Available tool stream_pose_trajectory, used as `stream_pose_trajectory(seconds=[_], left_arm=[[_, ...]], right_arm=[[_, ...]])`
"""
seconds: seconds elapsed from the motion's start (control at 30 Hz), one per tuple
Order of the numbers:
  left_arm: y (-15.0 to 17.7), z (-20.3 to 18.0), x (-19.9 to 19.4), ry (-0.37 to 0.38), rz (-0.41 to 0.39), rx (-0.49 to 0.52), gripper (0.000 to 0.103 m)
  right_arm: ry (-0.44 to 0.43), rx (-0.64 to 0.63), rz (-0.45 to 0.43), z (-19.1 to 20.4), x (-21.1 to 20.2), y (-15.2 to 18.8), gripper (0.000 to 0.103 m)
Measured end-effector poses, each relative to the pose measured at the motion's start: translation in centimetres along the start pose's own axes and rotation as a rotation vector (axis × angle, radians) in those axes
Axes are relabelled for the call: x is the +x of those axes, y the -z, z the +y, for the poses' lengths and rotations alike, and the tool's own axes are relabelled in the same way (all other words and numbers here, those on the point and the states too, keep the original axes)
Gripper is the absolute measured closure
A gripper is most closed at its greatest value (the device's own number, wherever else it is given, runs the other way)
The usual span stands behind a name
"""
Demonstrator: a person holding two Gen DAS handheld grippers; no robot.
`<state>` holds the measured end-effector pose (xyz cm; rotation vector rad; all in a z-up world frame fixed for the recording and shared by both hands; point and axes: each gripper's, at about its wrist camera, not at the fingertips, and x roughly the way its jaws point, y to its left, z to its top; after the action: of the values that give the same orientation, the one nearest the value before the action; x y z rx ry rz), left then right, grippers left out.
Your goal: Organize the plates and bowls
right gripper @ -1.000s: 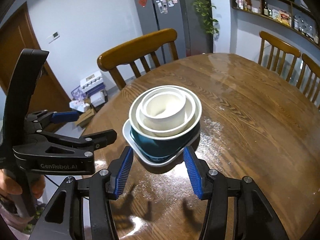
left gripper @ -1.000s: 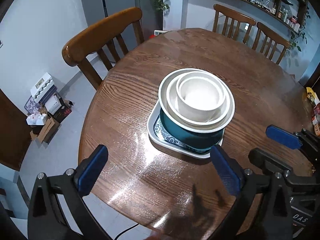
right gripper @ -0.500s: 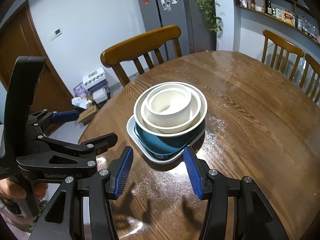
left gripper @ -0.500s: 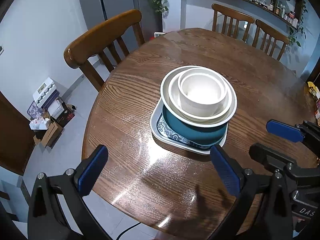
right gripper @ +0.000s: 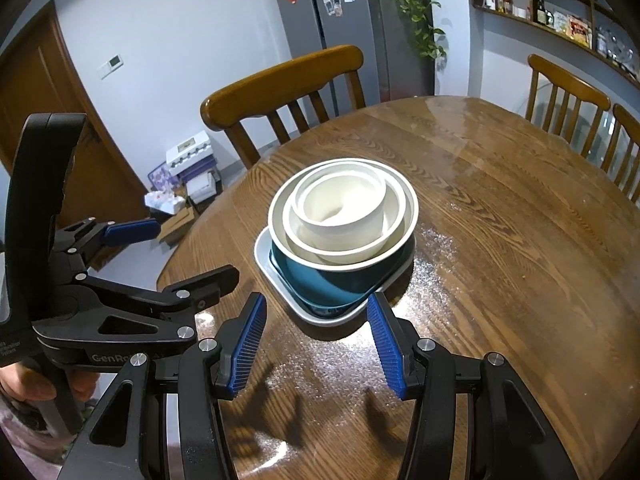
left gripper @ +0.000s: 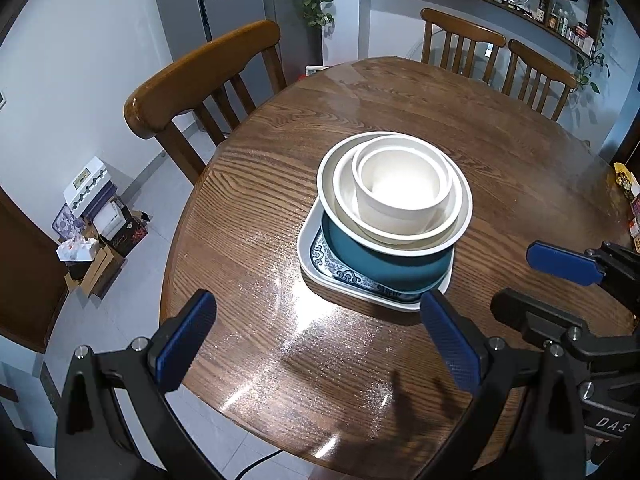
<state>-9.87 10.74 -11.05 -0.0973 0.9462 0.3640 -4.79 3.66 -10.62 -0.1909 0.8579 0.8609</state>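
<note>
Bare table [left gripper: 256, 208] around stacked dishes [left gripper: 394, 216] (chair [left gripper: 208, 76] beyond)

Three white bowls [left gripper: 400, 188] nest upright inside a teal bowl [left gripper: 384, 260], all stacked on a square plate [left gripper: 316, 264] with a blue patterned rim, mid-table.

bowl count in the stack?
3 visible, nested: teal bowl sits on the square plate; mid white bowl sits inside it; small white bowl sits innermost. More could hide underneath.
</note>
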Motion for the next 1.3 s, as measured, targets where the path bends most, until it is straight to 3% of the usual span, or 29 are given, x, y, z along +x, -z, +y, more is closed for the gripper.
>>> stream_pose_trajectory(seconds=[1.3], left_arm=[[-0.14, 0.20, 0.38, -0.012, 0.000, 0.013, 0.001]], right_arm=[[-0.006, 0.016, 0.010, -0.01, 0.04, 0.03, 0.050]])
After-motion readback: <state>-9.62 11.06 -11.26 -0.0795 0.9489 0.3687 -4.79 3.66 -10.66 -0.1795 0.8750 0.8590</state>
